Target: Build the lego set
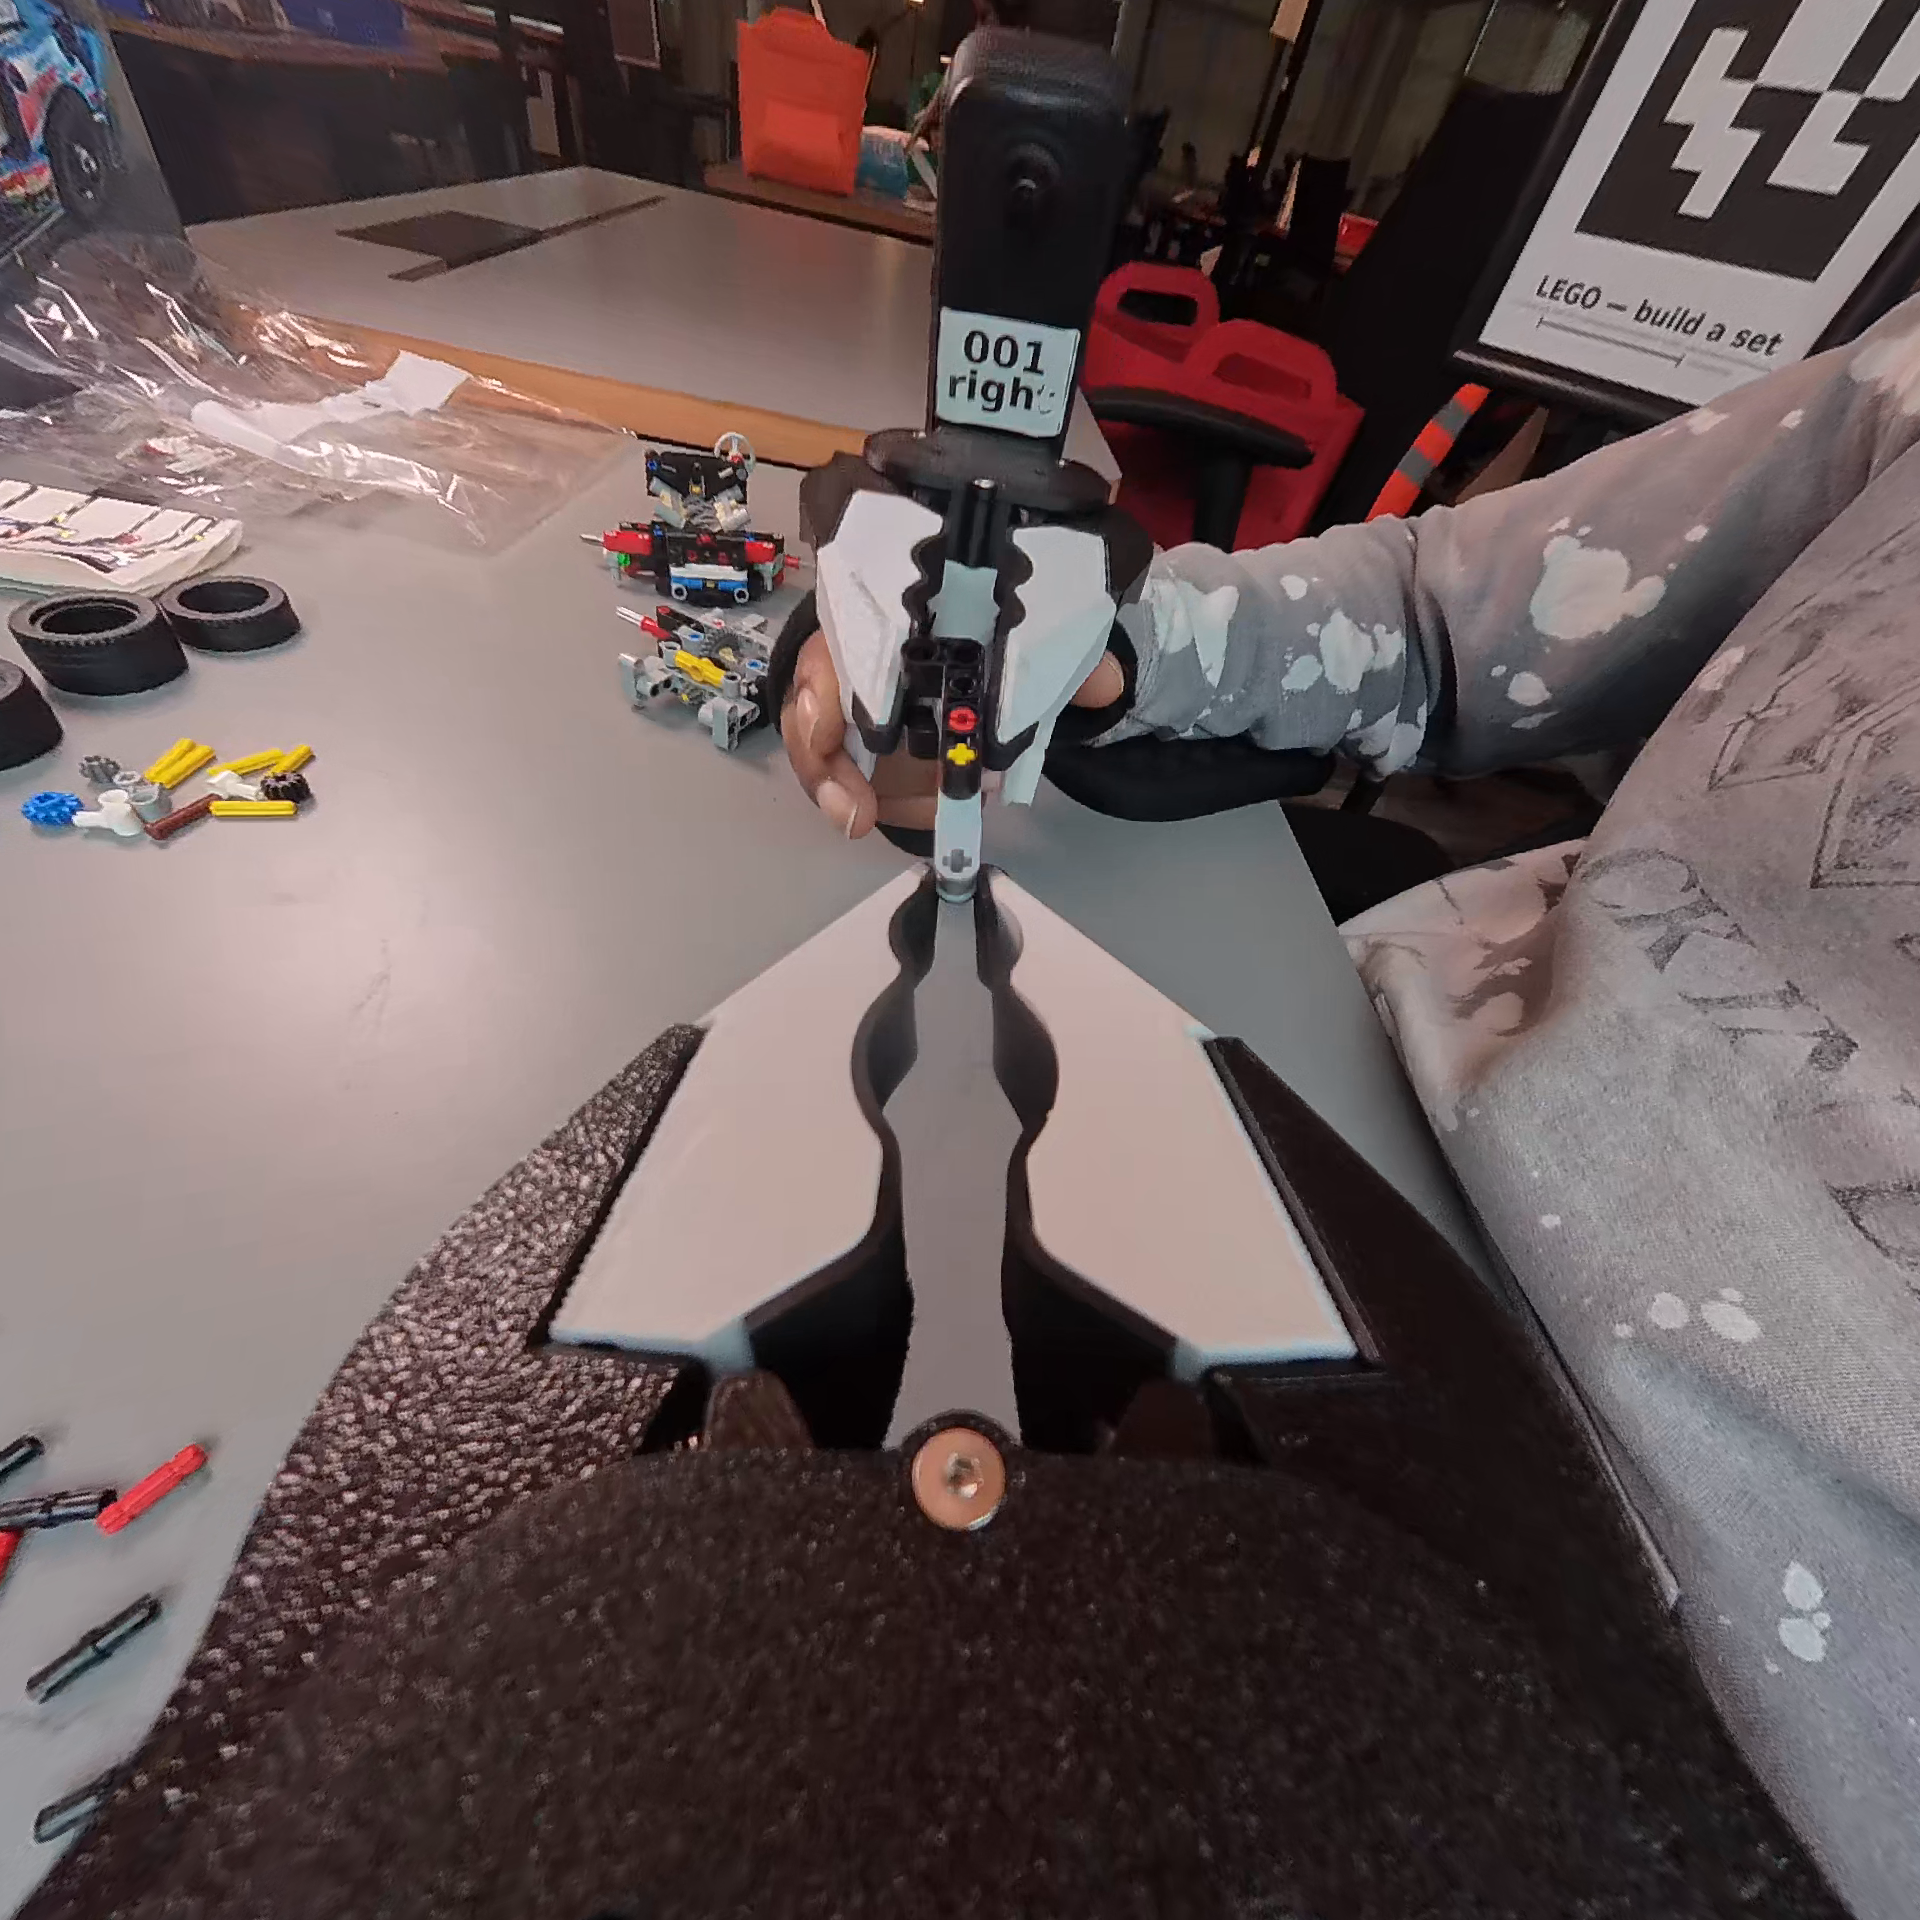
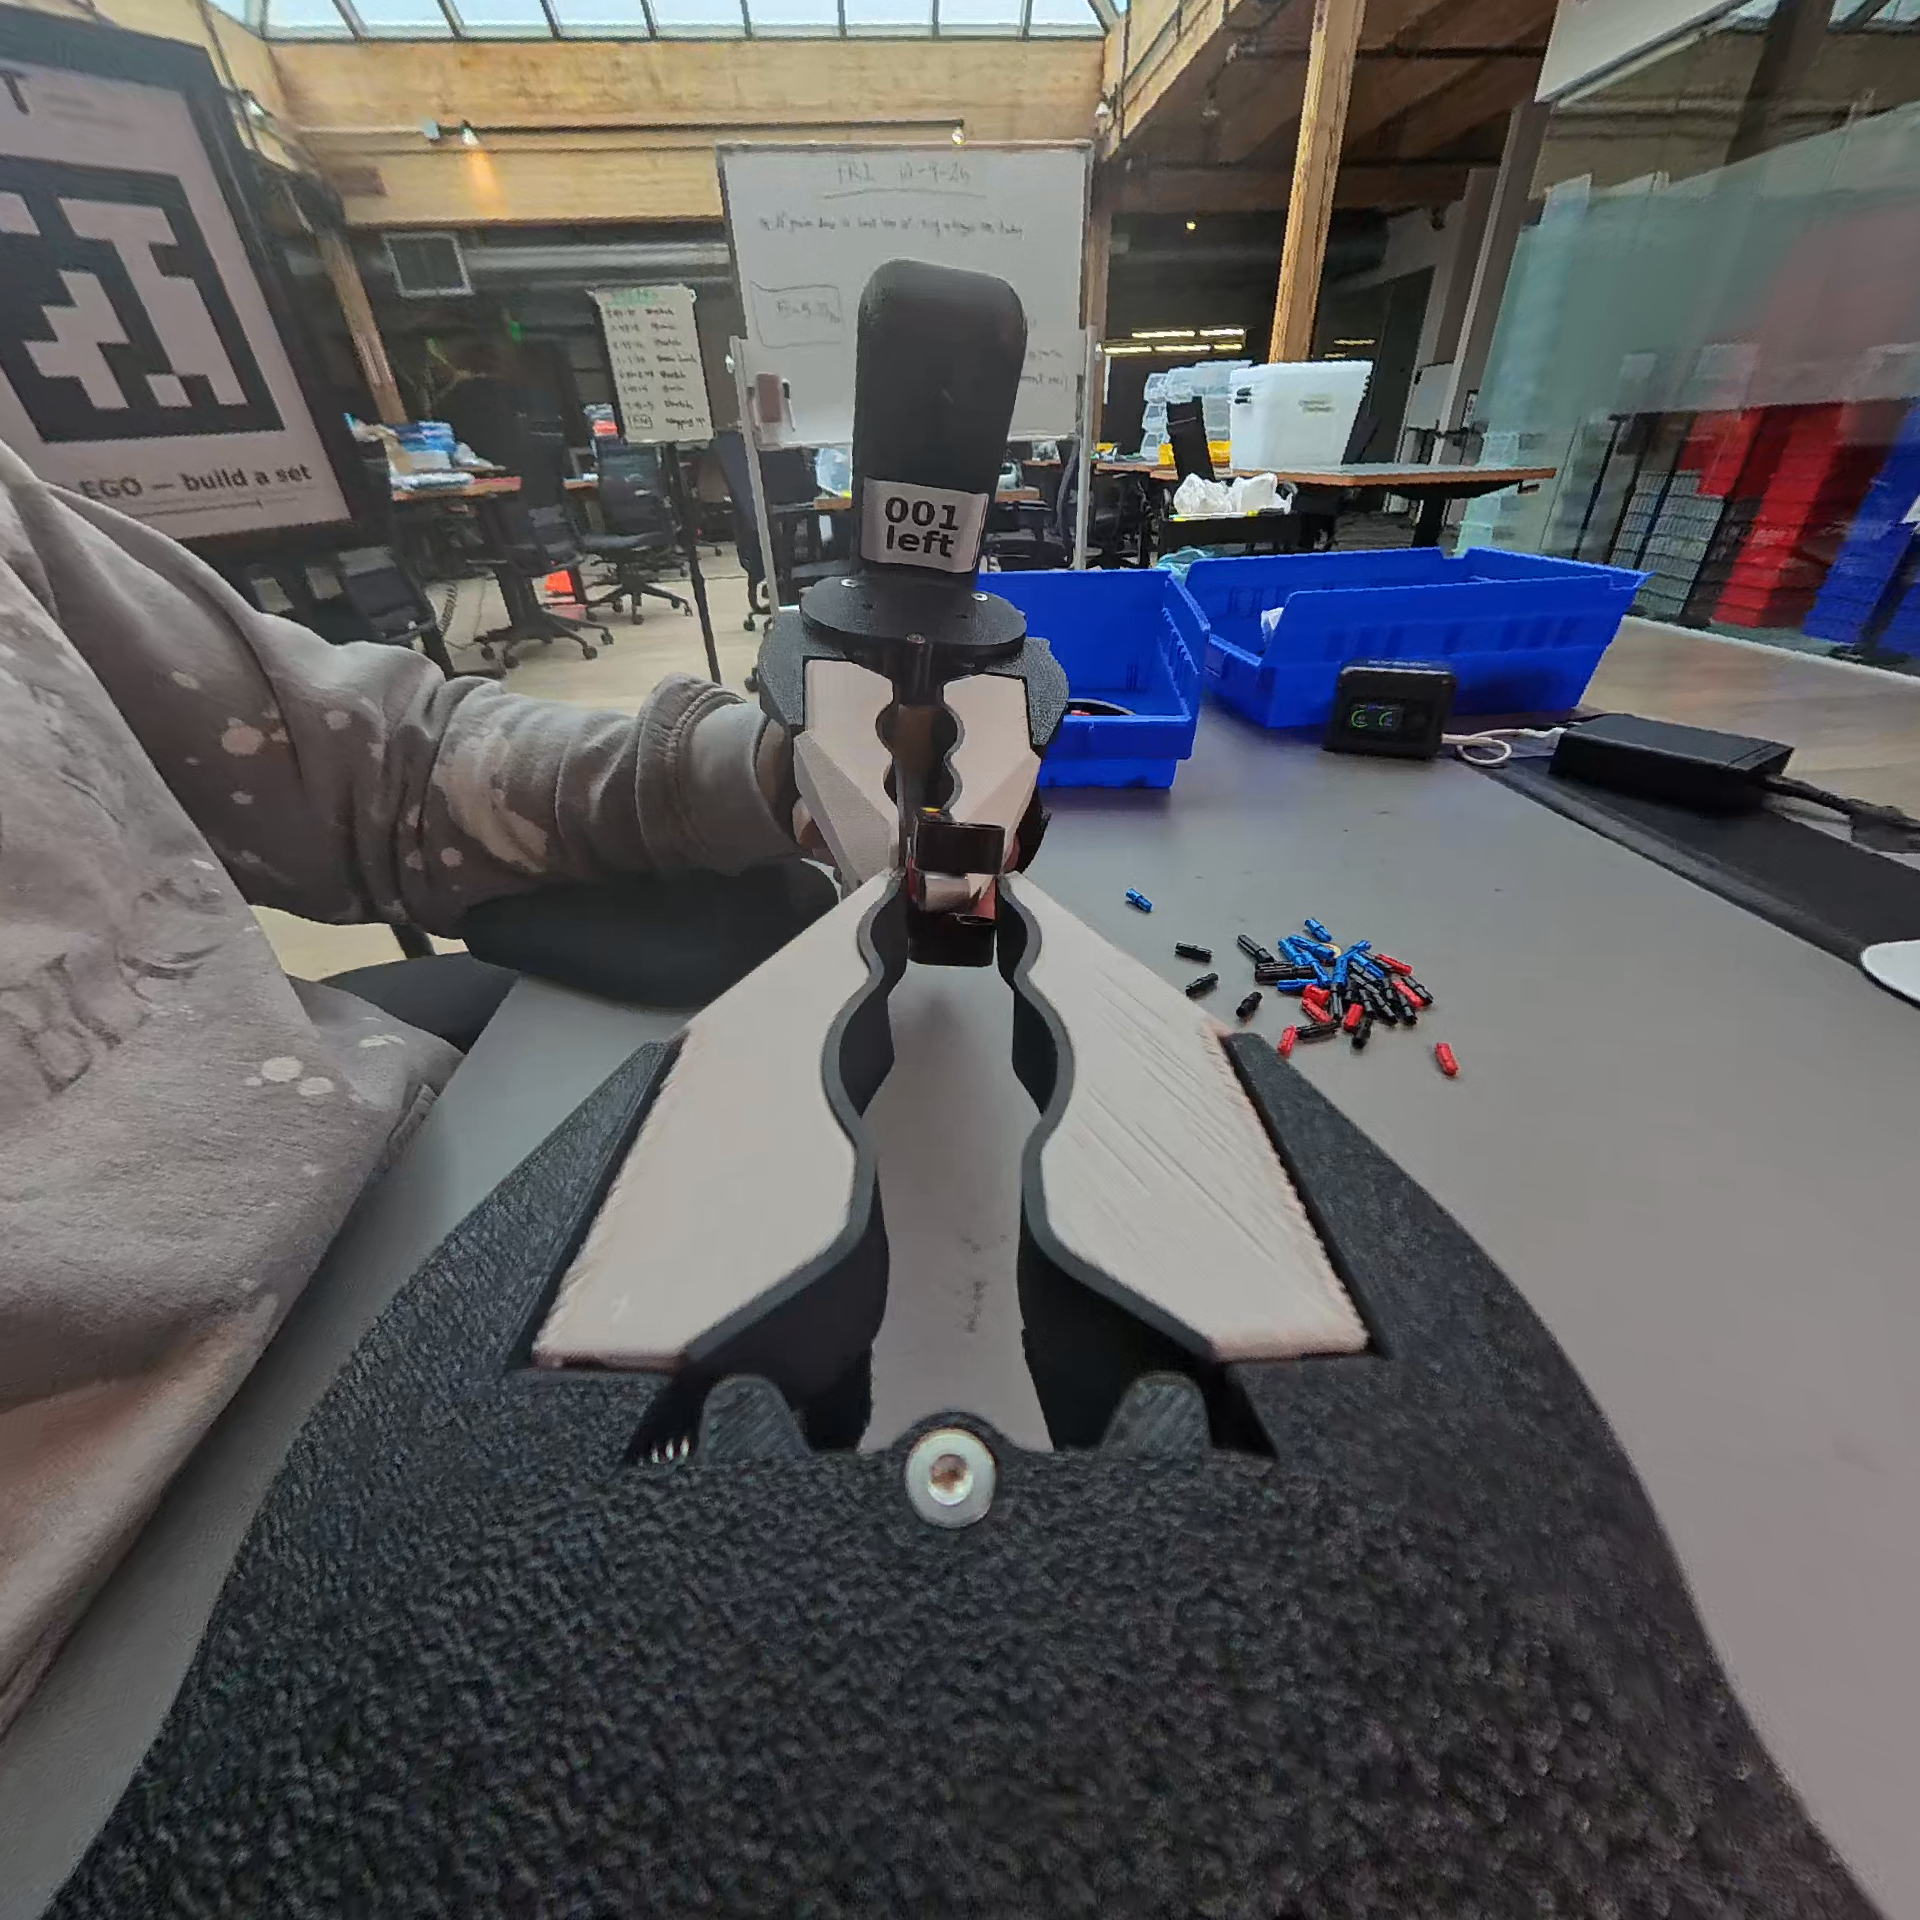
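A small Lego sub-assembly is held in the air between both grippers, above the grey table (image 1: 416, 987). It is a black holed piece (image 1: 940, 675) with red and yellow axle ends, joined to a light grey beam (image 1: 954, 821). My left gripper (image 1: 956, 888) is shut on the lower end of the grey beam. My right gripper (image 1: 951, 727) faces it and is shut on the black piece. In the right wrist view my right gripper (image 2: 951, 914) grips the black piece (image 2: 951, 940), and the left gripper (image 2: 930, 821) meets it tip to tip.
Two part-built chassis modules (image 1: 696, 551) (image 1: 701, 675) stand mid-table. Black tyres (image 1: 99, 644), small loose parts (image 1: 177, 795), plastic bags (image 1: 260, 416) and a red axle (image 1: 151, 1486) lie left. A pile of blue, red and black pins (image 2: 1340, 987) and blue bins (image 2: 1403, 623) sit right. Only a small space, under 4 cm, lies between the two pairs of fingers. Both grippers' tips are roughly 20 cm from the red axle (image 1: 151, 1486).
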A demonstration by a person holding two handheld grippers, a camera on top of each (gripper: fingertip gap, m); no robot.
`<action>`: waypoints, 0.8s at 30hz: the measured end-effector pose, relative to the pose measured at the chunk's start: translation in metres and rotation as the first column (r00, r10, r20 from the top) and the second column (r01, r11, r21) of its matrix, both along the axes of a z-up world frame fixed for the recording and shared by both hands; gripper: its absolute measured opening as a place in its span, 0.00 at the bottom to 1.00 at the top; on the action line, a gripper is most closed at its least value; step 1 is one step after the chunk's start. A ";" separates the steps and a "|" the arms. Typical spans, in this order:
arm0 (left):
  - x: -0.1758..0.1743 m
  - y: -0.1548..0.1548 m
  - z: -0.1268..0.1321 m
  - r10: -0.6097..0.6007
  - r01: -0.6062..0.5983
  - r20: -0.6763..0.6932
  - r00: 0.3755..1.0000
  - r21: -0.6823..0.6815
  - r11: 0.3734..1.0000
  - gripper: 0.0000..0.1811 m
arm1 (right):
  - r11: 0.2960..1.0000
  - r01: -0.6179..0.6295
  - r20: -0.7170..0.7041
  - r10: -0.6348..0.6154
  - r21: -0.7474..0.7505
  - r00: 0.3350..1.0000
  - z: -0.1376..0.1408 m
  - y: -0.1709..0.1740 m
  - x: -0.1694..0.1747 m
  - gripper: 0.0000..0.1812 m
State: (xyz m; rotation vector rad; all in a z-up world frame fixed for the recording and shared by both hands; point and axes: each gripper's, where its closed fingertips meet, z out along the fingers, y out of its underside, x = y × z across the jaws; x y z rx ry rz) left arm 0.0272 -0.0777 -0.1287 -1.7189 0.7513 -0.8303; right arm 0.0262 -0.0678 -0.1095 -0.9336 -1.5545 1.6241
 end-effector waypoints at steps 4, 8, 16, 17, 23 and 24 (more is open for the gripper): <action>-0.001 0.002 0.008 0.016 -0.017 0.037 0.999 0.021 1.000 0.03 | 0.999 -0.009 0.007 0.009 -0.047 1.000 -0.001 0.000 -0.002 0.09; 0.000 0.001 0.006 0.013 -0.014 0.029 0.999 0.017 1.000 0.03 | 0.999 -0.015 0.008 0.016 -0.051 1.000 -0.001 -0.002 -0.002 0.09; 0.009 -0.001 -0.008 -0.012 0.012 -0.007 1.000 -0.021 1.000 0.09 | 0.994 -0.053 0.024 0.056 -0.096 0.998 0.002 -0.003 0.002 0.08; 0.009 -0.001 -0.007 -0.012 0.013 0.005 1.000 -0.019 1.000 0.10 | 0.994 -0.056 0.034 0.059 -0.096 0.998 0.001 -0.002 0.002 0.08; 0.007 0.000 -0.004 -0.004 0.005 0.030 1.000 -0.021 1.000 0.08 | 0.997 -0.059 0.105 0.064 -0.048 0.992 -0.012 -0.006 0.000 0.08; 0.006 0.001 -0.004 0.003 -0.003 0.027 1.000 -0.019 1.000 0.09 | 0.998 -0.053 0.125 0.055 -0.024 0.991 -0.016 -0.006 -0.001 0.08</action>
